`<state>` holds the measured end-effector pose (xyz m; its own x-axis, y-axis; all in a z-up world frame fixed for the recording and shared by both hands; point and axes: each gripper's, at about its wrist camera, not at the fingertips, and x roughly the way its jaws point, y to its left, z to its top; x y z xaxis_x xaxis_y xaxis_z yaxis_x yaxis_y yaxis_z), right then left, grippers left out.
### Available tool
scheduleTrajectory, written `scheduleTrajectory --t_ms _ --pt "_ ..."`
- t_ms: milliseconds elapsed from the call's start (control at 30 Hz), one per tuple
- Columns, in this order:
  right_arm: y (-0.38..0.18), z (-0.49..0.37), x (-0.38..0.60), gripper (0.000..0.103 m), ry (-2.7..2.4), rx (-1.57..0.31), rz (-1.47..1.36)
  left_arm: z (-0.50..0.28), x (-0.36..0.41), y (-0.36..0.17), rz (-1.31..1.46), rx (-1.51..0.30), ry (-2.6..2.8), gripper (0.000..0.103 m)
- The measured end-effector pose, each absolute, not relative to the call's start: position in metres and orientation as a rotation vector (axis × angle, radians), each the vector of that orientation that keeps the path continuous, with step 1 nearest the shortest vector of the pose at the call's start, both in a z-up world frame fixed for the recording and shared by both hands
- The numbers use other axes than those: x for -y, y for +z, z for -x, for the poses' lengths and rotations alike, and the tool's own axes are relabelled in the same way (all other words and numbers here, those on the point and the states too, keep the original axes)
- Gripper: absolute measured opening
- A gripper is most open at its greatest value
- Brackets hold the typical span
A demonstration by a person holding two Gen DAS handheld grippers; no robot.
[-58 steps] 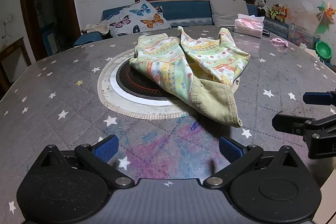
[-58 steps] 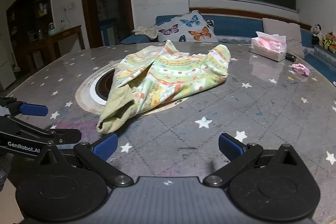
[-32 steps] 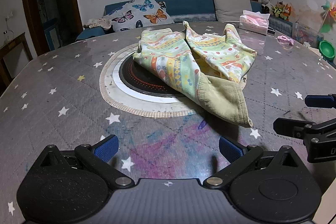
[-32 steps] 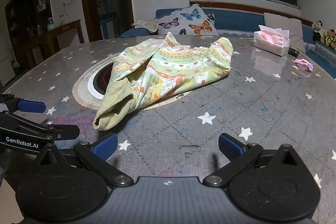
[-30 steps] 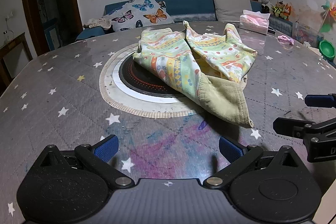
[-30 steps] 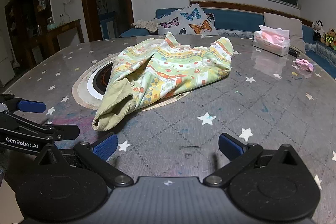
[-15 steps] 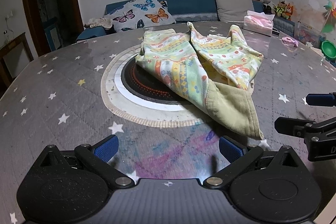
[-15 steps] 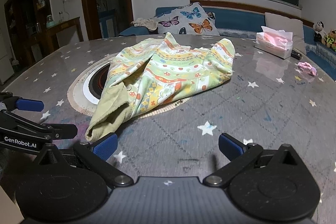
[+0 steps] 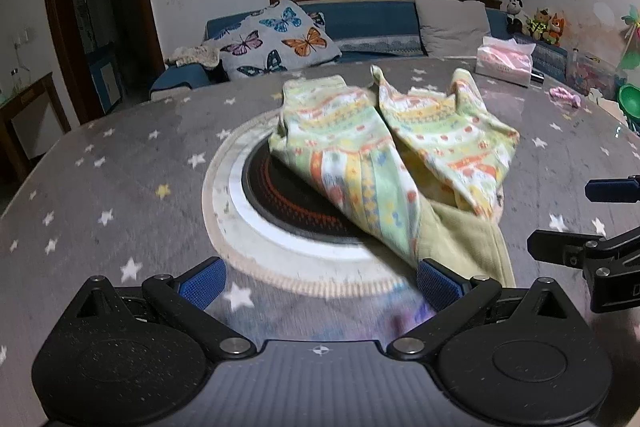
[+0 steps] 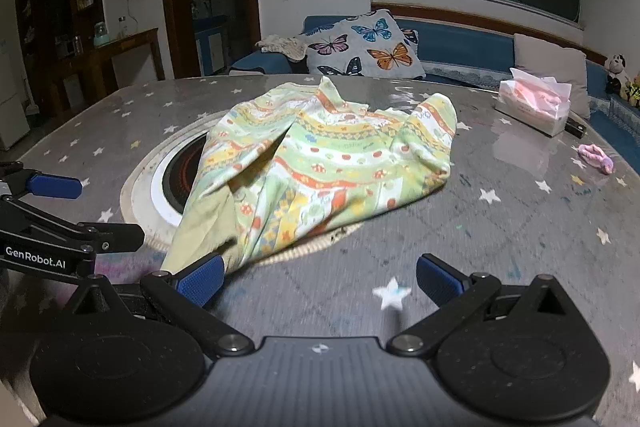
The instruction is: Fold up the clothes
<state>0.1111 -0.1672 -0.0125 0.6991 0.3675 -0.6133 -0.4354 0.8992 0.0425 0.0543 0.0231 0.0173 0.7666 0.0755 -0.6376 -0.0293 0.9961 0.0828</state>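
The garment covers part of the dark disc; its near hem looks blurred

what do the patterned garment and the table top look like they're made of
Garment: soft woven or knit cloth, probably cotton, matte; it crumples into loose folds, and the plain olive band at its near end looks ribbed, though blur makes that uncertain.
Table top: a hard glossy sheet, likely glass or clear plastic over a grey star-print cover; it mirrors the tissue box and shows glare.

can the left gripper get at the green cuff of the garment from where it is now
Probably yes. The left gripper is open, and the cuff lies on the table just ahead of its right finger, with nothing between.
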Motion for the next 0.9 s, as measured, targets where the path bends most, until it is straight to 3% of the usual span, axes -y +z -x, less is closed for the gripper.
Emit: scheduleTrajectory --t_ms 300,667,900 --pt "0.008 -0.163 0.166 0.100 0.465 -0.658 0.075 -0.078 -0.035 0.028 -0.063 -0.671 0.060 0.102" --pt "0.016 -0.268 0.141 0.073 0.486 -0.725 -0.009 -0.114 -0.063 0.035 -0.022 -0.674 0.080 0.097" --pt "0.006 -0.328 0.103 0.063 0.498 -0.722 0.024 -0.142 -0.079 0.030 0.003 -0.709 0.084 0.088"
